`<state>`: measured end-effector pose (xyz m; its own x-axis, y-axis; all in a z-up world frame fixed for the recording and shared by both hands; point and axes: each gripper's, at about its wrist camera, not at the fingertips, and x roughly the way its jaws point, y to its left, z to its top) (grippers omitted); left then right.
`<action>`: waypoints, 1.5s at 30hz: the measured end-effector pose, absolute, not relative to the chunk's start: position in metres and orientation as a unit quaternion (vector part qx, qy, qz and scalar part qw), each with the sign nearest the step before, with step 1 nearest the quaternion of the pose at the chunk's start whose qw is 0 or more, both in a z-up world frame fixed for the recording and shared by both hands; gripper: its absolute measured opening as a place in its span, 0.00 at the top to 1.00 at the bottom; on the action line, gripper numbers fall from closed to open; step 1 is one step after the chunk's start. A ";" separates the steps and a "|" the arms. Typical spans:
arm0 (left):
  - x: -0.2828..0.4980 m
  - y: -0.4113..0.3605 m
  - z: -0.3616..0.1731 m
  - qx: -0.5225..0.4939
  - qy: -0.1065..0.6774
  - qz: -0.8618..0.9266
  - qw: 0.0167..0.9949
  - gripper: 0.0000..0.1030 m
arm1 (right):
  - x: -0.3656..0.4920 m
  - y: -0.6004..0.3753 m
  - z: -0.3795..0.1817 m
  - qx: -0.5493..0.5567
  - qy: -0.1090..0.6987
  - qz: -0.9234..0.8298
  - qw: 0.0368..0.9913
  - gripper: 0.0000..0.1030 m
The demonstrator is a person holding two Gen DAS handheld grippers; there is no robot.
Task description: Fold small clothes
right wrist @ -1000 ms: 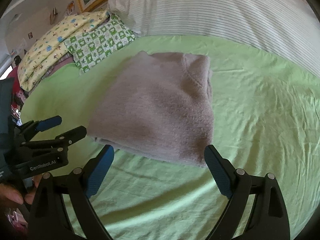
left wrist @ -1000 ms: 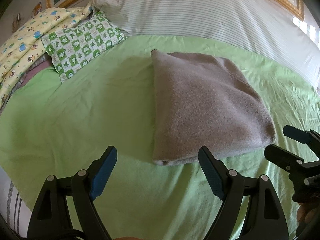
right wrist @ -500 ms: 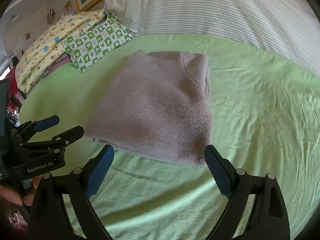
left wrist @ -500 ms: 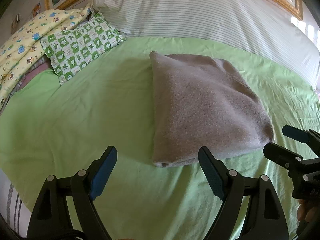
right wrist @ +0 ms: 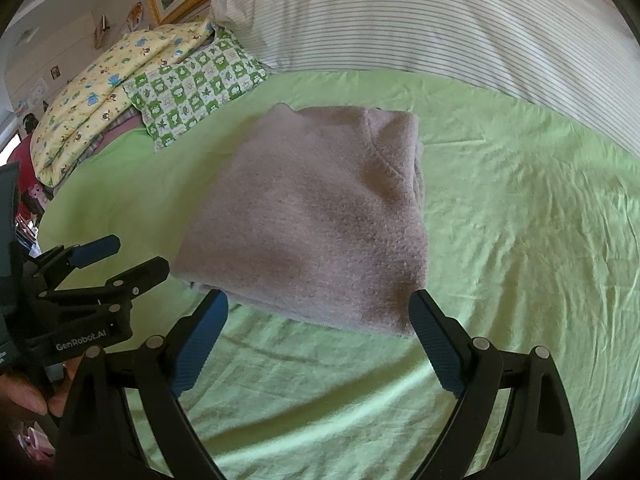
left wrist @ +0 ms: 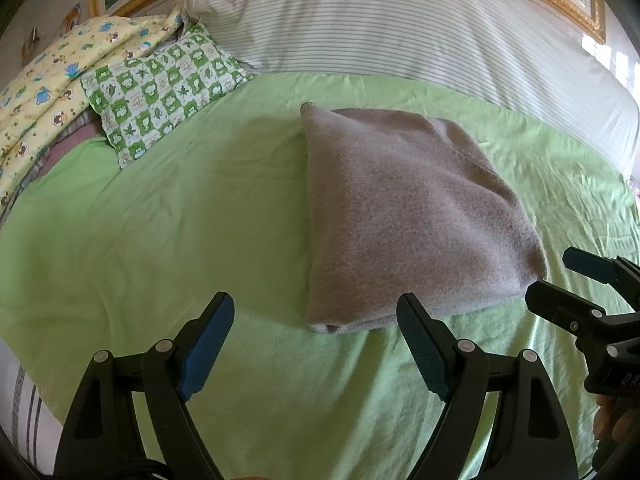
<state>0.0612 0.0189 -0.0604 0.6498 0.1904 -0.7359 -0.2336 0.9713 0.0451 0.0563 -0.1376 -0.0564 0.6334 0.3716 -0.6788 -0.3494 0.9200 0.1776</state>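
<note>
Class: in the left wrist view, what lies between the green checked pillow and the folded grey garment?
Only bare green sheet separates the green checked pillow from the folded grey garment; the left wrist view shows it.

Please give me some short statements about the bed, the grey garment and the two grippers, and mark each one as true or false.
1. The grey garment lies folded on the green sheet. True.
2. The left gripper is shut on the garment. False: its jaws stand wide open, and it holds nothing.
3. The right gripper is open, near the garment's closest edge. True.
4. The green checked pillow lies on top of the garment. False: it lies apart, toward the head of the bed.
5. The sheet is blue. False: it is light green.
</note>
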 end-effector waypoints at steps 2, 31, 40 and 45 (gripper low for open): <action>0.061 0.019 -0.061 -0.028 0.402 0.117 0.908 0.19 | 0.057 -0.138 -0.057 0.013 0.379 0.202 0.903 0.11; 0.071 0.020 -0.050 -0.031 0.400 0.107 0.910 0.18 | 0.065 -0.142 -0.048 0.018 0.373 0.198 0.906 0.11; 0.071 0.019 -0.050 -0.031 0.400 0.108 0.910 0.18 | 0.065 -0.141 -0.048 0.018 0.373 0.198 0.906 0.11; 0.072 0.018 -0.050 -0.031 0.402 0.107 0.909 0.18 | 0.066 -0.143 -0.048 0.020 0.375 0.197 0.906 0.11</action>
